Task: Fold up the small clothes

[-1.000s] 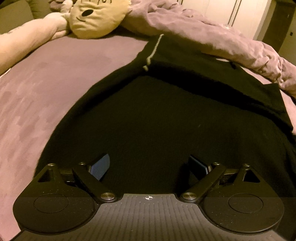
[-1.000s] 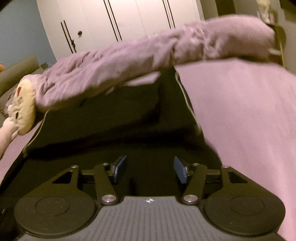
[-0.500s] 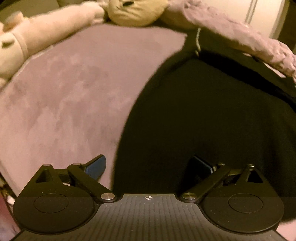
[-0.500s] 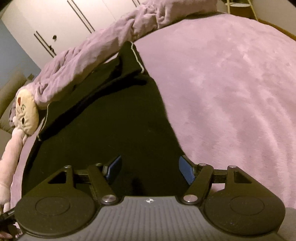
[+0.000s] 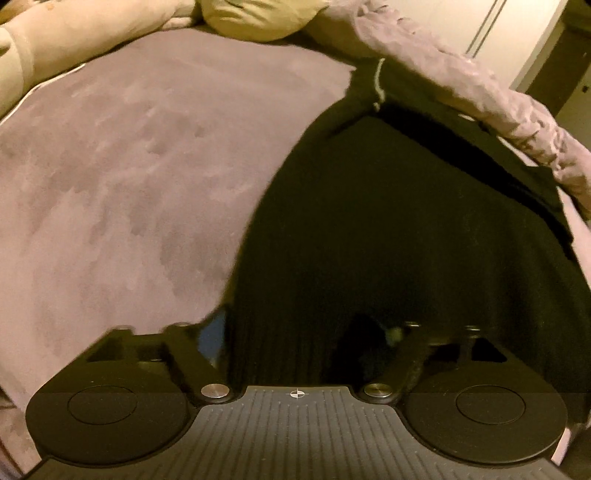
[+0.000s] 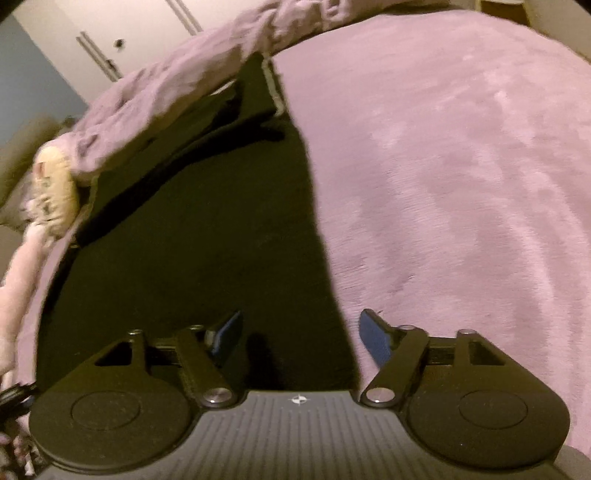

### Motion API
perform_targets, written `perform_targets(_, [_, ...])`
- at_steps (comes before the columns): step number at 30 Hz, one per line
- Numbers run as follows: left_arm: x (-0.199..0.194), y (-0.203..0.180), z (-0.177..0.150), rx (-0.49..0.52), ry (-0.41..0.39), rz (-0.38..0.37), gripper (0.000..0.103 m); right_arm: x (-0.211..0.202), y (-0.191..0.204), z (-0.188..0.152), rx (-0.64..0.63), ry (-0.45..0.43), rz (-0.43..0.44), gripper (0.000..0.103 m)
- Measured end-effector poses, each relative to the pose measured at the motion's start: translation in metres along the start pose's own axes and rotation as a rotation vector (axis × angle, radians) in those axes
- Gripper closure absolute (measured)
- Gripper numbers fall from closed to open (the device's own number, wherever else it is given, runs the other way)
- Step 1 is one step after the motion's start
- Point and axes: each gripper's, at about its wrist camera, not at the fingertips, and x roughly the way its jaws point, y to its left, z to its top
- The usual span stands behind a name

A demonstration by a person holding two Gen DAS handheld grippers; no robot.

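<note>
A black garment [image 5: 388, 229] with a pale trim line lies spread flat on the purple bed cover [image 5: 129, 177]. My left gripper [image 5: 291, 332] is open and straddles the garment's near left edge, left pad over the cover, right pad over the black cloth. In the right wrist view the garment [image 6: 207, 236] fills the left half. My right gripper [image 6: 301, 336] is open and straddles the garment's near right edge, with its right pad over the purple cover [image 6: 461, 184]. Neither gripper holds cloth.
A bunched purple blanket [image 5: 461, 85] lies along the garment's far edge and covers part of it. A yellow and pink plush toy [image 5: 255, 18] lies at the far left; it also shows in the right wrist view [image 6: 51, 192]. White wardrobe doors [image 6: 110, 33] stand behind.
Both grippers have moved outward from over the middle of the garment to its near corners, left to the left edge and right to the right edge. Both stay open.
</note>
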Motion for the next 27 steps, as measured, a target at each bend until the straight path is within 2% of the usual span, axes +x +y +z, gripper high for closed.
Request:
perform_targets(1, [0.0, 0.0, 0.002, 0.001, 0.004, -0.014, 0.04, -0.002, 0.0, -0.001, -0.007, 0.014, 0.013, 0.061])
perform_targets(2, [0.001, 0.0, 0.005, 0.004, 0.011, -0.02, 0.045, -0.001, -0.001, -0.001, -0.009, 0.032, 0.018, 0.075])
perform_targets(3, [0.002, 0.0, 0.007, 0.009, 0.017, -0.023, 0.05, 0.0, -0.002, -0.001, -0.005, 0.048, 0.025, 0.082])
perform_targets(4, [0.002, 0.0, 0.008, 0.013, 0.021, -0.025, 0.053, 0.0, -0.004, -0.002, 0.001, 0.063, 0.039, 0.083])
perform_targets(6, [0.001, 0.003, 0.01, 0.016, 0.027, -0.05, 0.069, 0.002, -0.006, -0.004, 0.003, 0.105, 0.067, 0.083])
perform_targets(7, [0.0, 0.005, 0.01, 0.015, 0.028, -0.072, 0.072, 0.004, -0.005, -0.006, -0.006, 0.134, 0.073, 0.083])
perform_targets(8, [0.0, 0.007, 0.011, 0.016, 0.028, -0.083, 0.072, 0.008, -0.004, -0.007, -0.019, 0.172, 0.082, 0.082])
perform_targets(10, [0.001, 0.009, 0.01, 0.03, 0.038, -0.087, 0.066, 0.012, 0.0, -0.01, -0.045, 0.192, 0.081, 0.082])
perform_targets(11, [0.003, 0.009, 0.01, 0.038, 0.042, -0.092, 0.06, 0.013, 0.002, -0.009, -0.051, 0.198, 0.08, 0.081])
perform_targets(12, [0.004, 0.007, 0.01, 0.04, 0.049, -0.108, 0.049, 0.014, 0.003, -0.008, -0.049, 0.206, 0.087, 0.079])
perform_targets(14, [0.006, 0.004, 0.011, 0.044, 0.057, -0.137, 0.037, 0.015, 0.003, -0.007, -0.041, 0.218, 0.102, 0.078])
perform_targets(16, [0.009, -0.002, 0.012, 0.066, 0.06, -0.123, 0.04, 0.014, 0.004, -0.008, -0.045, 0.224, 0.112, 0.078])
perform_targets(19, [0.01, -0.002, 0.013, 0.089, 0.067, -0.091, 0.06, 0.012, 0.007, -0.009, -0.075, 0.208, 0.109, 0.084])
perform_targets(20, [0.008, 0.002, 0.015, 0.082, 0.069, -0.097, 0.082, 0.012, 0.008, -0.009, -0.083, 0.207, 0.11, 0.086])
perform_targets(21, [0.006, 0.005, 0.016, 0.068, 0.073, -0.111, 0.09, 0.01, 0.009, -0.009, -0.089, 0.204, 0.107, 0.086])
perform_targets(23, [0.003, 0.011, 0.019, 0.032, 0.078, -0.138, 0.091, 0.009, 0.011, -0.01, -0.105, 0.206, 0.102, 0.083])
perform_targets(27, [0.006, 0.008, 0.016, 0.059, 0.083, -0.12, 0.089, 0.015, 0.016, -0.015, -0.139, 0.239, 0.089, 0.08])
